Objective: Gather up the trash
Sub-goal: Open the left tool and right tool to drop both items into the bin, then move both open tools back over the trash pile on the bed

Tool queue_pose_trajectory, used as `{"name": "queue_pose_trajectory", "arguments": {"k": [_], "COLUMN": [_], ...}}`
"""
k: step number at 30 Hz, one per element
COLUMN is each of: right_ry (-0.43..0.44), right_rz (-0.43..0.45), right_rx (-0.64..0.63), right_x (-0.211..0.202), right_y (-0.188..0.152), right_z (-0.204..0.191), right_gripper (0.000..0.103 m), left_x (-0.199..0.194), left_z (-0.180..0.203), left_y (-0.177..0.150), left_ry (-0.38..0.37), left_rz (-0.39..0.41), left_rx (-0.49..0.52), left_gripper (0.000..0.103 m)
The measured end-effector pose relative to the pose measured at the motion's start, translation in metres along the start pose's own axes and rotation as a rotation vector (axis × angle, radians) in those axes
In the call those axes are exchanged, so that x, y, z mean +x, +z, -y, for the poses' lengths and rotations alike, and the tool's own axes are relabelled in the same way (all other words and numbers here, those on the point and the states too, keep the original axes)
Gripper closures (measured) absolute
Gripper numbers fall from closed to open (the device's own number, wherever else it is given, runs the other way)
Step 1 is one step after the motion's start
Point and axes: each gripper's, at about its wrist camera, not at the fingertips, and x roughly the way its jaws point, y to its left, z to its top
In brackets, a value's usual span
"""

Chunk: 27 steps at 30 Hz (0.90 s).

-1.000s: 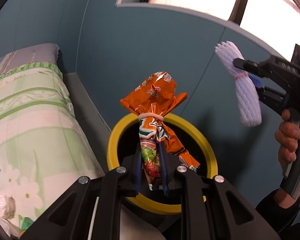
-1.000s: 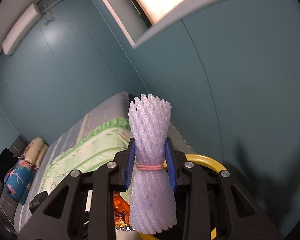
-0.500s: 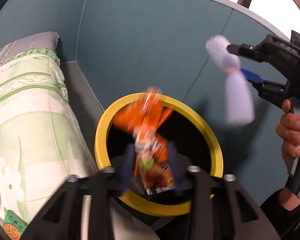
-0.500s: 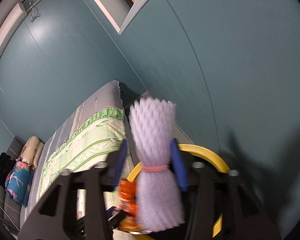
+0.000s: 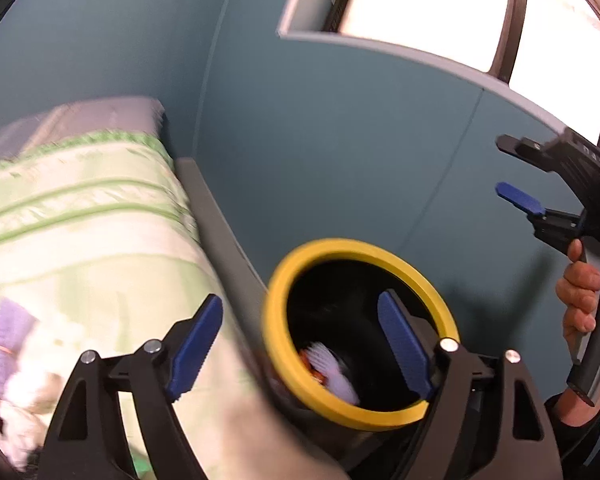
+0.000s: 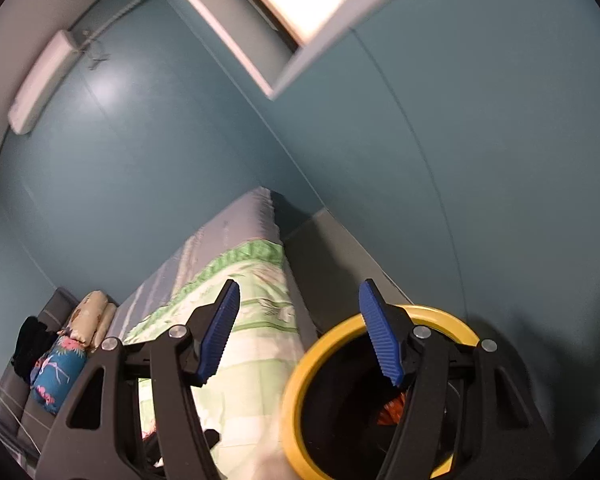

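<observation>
A black bin with a yellow rim (image 5: 364, 246) (image 6: 340, 332) stands between the bed and the blue wall. Inside it lie a purple foam net (image 5: 336, 372) and an orange snack wrapper (image 5: 310, 364) (image 6: 392, 414). My left gripper (image 5: 300, 298) hovers over the bin's left edge, its jaws opening wide with nothing between them. My right gripper (image 6: 299, 286) (image 5: 500, 168) is above the bin's right side, open and empty. Blurred at the left of the left wrist view, another purple foam net (image 5: 8, 332) and white crumpled paper (image 5: 24, 392) lie on the bed.
A bed with a green floral quilt (image 5: 80, 240) (image 6: 252, 320) runs along the bin's left side. Pillows (image 6: 60, 364) sit at its far end. The blue wall (image 5: 340, 140) is just behind the bin. A person's hand (image 5: 580, 292) holds the right gripper's handle.
Both grippers opened. The orange wrapper fell from the left one and the foam net from the right one, both into the bin. The left view swung towards the bed.
</observation>
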Motion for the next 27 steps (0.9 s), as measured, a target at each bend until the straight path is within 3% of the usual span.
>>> {"name": "queue_pose_trajectory", "arguments": {"k": [2,14,27], "right_ry": [0.026,0.193,0.328], "right_rz": [0.017,0.048,-0.035], "right_rx": [-0.03,-0.239,-0.446], "right_x": [-0.006,-0.027,-0.027], "right_y": [-0.003,-0.036,-0.094], "right_z": [-0.013,-0.097,-0.174], "right_gripper": [0.043,0.036,0.033], "left_x": [-0.019,-0.129,-0.22], "left_z": [-0.008,-0.064,-0.136], "left_y": [0.003,0.004,-0.022], "left_ry": [0.038,0.229,0.433], "left_rz": [0.039,0.193,0.268], "left_rx": [-0.003,-0.03,-0.137], "left_gripper": [0.017,0.011,0.008]}}
